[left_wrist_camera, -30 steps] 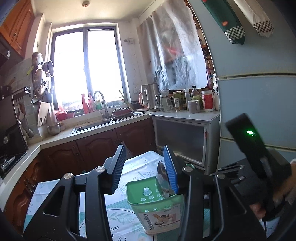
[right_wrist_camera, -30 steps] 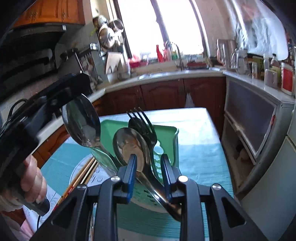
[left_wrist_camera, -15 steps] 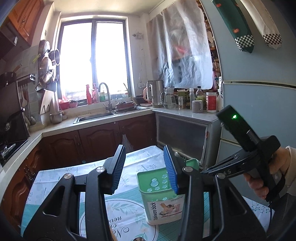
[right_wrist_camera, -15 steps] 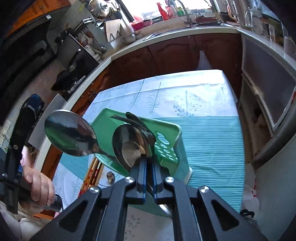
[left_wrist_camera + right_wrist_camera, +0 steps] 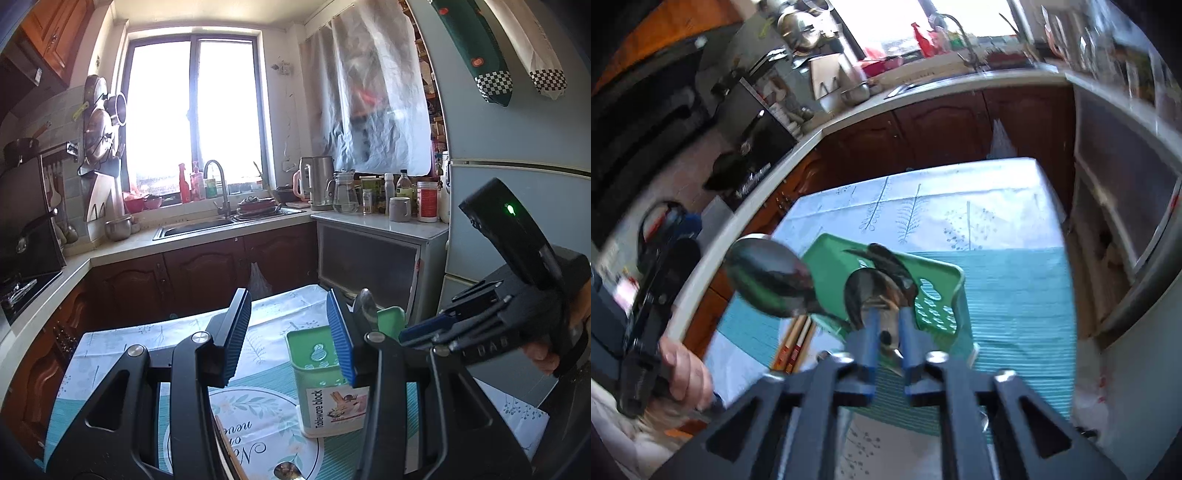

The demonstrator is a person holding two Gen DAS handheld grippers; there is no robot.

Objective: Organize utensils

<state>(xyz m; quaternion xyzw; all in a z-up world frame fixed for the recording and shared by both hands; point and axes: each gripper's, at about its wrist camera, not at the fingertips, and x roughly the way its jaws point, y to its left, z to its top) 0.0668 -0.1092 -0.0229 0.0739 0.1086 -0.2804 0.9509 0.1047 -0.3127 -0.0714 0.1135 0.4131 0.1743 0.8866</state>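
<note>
A green utensil holder [image 5: 325, 373] stands on the tablecloth; it also shows in the right wrist view [image 5: 849, 273]. It holds two steel spoons [image 5: 768, 280] and a dark fork [image 5: 886, 258]. My right gripper [image 5: 888, 325] sits just above the holder, its blue pads slightly apart around the handle of the second spoon [image 5: 871, 295]. My left gripper [image 5: 288, 332] is open and empty, held above the table left of the holder. Wooden chopsticks [image 5: 794, 347] lie on the cloth beside the holder.
The table has a teal and white cloth [image 5: 1015, 295]. Brown cabinets and a sink counter [image 5: 207, 229] run behind it. A white side cabinet [image 5: 376, 251] and a fridge [image 5: 509, 184] stand to the right. Another spoon [image 5: 286, 470] lies near the table's front.
My right gripper shut on the spoon handle half a second ago and has now parted slightly. The left gripper has drawn back and left from the holder, staying open.
</note>
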